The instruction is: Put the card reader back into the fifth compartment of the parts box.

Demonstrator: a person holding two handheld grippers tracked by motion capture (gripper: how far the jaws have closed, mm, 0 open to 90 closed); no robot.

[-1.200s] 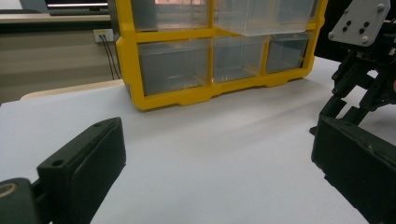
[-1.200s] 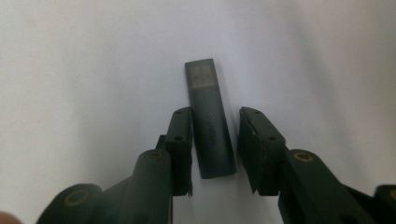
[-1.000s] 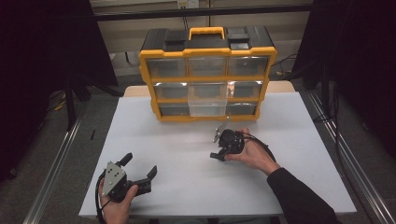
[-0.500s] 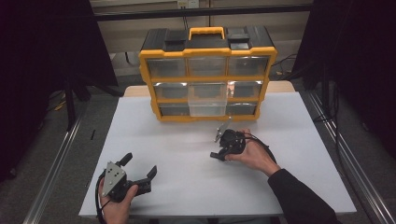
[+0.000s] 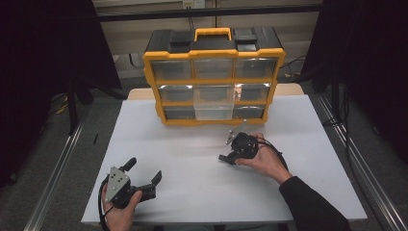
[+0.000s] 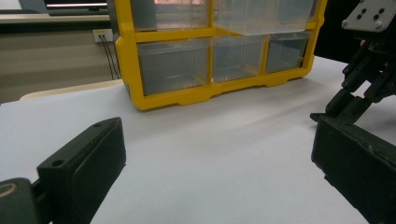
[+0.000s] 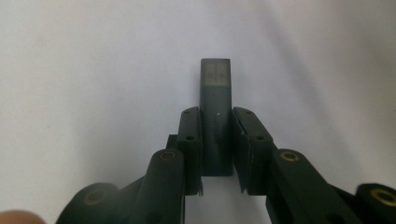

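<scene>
A small dark rectangular stick [image 7: 215, 79] with a greyish translucent tip sits upright between the jaws of my right gripper [image 7: 217, 114], which is shut on it just over the white table. From above, that right gripper [image 5: 230, 153] hovers in front of the organizer, held in a hand on a dark sleeve. A yellow and black drawer organizer [image 5: 214, 72] stands at the back of the table; a clear middle drawer [image 5: 214, 103] is pulled out. My left gripper [image 5: 143, 170] rests near the front left edge, open and holding nothing. Its view looks between its own wide-spread jaws, left gripper [image 6: 219, 158], toward the organizer [image 6: 215, 56].
The white table top [image 5: 192, 144] spreads between the two grippers. The right gripper [image 6: 369, 70] shows at the far right of the left gripper view. Black curtains flank the table, and metal rails [image 5: 57, 168] run along both sides.
</scene>
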